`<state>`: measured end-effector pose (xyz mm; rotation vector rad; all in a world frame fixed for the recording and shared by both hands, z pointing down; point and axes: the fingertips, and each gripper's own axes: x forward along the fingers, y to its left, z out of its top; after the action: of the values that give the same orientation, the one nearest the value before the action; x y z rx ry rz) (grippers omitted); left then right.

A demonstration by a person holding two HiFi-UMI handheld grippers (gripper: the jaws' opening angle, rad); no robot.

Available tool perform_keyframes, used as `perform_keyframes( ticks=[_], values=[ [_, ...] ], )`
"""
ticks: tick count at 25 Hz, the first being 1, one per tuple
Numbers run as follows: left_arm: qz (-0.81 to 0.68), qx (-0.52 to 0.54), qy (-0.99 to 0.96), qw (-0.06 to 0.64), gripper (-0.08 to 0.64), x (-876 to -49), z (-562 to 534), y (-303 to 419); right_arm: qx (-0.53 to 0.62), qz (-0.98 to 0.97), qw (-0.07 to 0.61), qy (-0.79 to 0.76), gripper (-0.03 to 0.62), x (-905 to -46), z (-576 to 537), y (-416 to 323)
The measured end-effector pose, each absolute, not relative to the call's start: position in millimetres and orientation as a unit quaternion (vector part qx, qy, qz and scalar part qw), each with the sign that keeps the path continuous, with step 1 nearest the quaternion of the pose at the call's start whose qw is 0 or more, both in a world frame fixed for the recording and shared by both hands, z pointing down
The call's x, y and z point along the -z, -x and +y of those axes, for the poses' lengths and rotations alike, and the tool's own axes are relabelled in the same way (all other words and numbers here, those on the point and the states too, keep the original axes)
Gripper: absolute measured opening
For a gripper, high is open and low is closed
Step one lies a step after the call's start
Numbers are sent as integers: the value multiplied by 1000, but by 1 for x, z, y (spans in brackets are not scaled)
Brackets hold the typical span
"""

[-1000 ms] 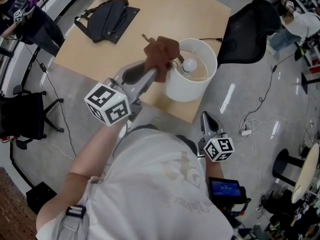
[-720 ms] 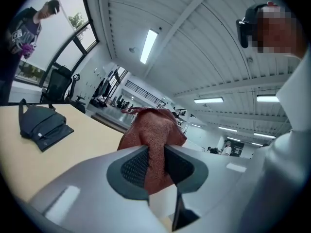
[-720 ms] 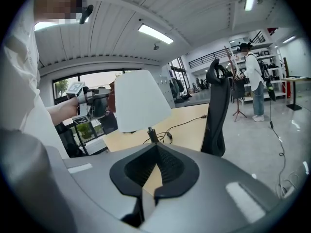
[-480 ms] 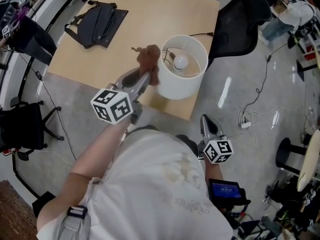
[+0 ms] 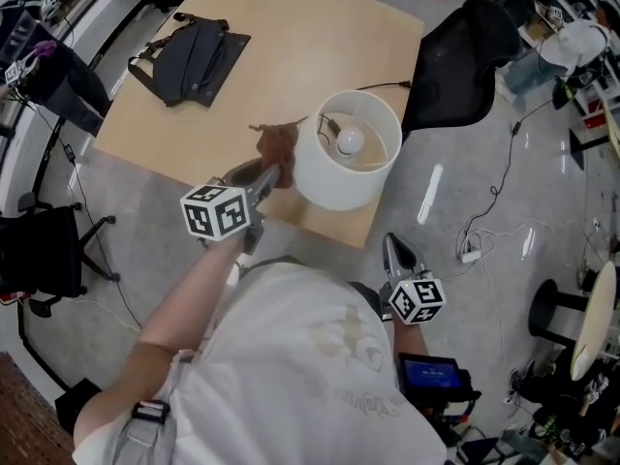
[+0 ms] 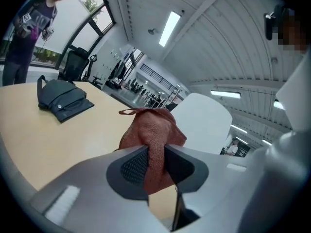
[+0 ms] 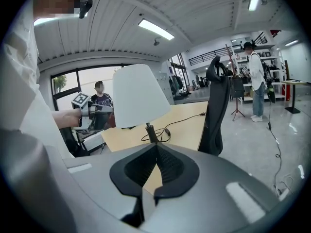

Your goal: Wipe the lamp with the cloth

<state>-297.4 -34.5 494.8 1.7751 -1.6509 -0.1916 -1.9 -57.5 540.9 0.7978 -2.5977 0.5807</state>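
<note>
Your left gripper (image 6: pixel 156 159) is clamped on the cloth (image 6: pixel 150 130). Its jaws have just been opening a little, but the rust-red fabric is pinched between the pads and bunches up beyond the tips. The lamp (image 5: pixel 339 177) stands just ahead and to the right of those tips, with its white shade right beside the cloth (whether they actually touch cannot be told). The bulb (image 5: pixel 350 141) shows inside the open top of the shade. A dark bag (image 5: pixel 189 51) lies on the table (image 5: pixel 291 46), well off to the left of that gripper. Your right gripper (image 7: pixel 156 152) has its jaws together on nothing. From it the lamp sits ahead and slightly left, well apart, with a black chair (image 7: pixel 216 106) ahead to the right.
</note>
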Motion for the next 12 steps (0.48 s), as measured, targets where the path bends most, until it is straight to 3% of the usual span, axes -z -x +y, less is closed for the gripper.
perform_keyframes(
  ticks=[8,12],
  values=[
    [-600,107,-747,264,97,-407,-76,328,-201,-917,179,-294,14,-539,-60,1],
    [-548,136,-778,275,97,-371,-108,320,-199,-915,173,-305,14,-535,-63,-8]
  ],
)
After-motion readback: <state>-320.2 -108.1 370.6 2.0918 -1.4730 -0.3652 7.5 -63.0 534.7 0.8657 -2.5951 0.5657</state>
